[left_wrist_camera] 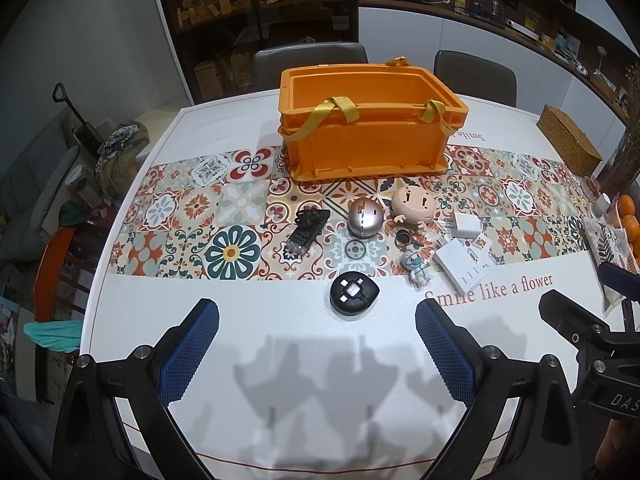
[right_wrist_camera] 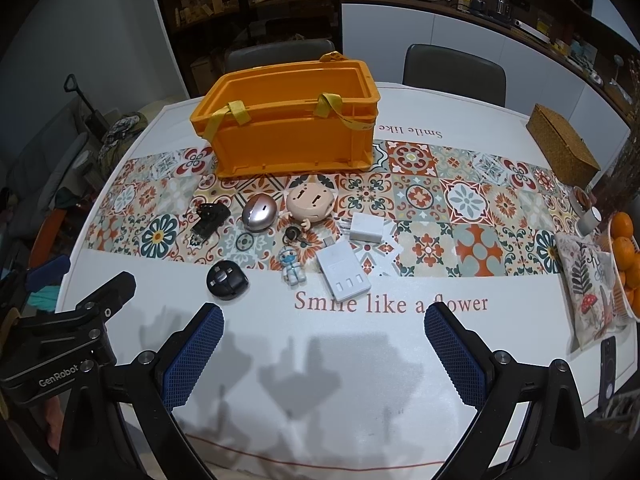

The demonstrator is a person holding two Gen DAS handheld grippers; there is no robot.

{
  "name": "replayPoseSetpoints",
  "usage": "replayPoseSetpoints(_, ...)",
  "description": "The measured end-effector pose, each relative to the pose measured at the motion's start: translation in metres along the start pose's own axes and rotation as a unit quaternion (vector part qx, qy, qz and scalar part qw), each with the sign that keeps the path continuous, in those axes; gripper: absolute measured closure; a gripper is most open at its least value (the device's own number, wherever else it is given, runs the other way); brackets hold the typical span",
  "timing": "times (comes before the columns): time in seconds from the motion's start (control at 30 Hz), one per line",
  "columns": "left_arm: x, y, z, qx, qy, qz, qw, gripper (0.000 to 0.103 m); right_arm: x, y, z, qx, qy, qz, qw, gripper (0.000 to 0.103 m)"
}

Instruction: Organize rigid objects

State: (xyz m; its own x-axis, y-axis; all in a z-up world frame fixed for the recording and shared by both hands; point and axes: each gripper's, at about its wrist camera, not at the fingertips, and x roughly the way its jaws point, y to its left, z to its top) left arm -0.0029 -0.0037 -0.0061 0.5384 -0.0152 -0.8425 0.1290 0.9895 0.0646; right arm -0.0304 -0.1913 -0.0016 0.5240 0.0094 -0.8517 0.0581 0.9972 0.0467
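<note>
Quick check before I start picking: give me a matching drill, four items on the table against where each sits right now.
Items:
1. orange crate
2. black round gadget
3. silver ball
4. woven box

Places:
A. on the plain white strip nearest the grippers
B. far right edge of the table
C. on the tile pattern, between the black clip and the doll head
D. behind the row of small items, empty inside

Pairs: 1-D, 2-A, 3-C, 4-B
</note>
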Motion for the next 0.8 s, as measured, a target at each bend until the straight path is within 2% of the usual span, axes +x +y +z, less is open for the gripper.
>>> replayPoseSetpoints(0.8, 0.0027, -0.0008, -0.0014, 0.0, 0.005, -0.003, 1.0, 0.003, 0.0082, 0.0039, -0.0042, -0.001, 0.003, 0.001, 1.0, 0.002)
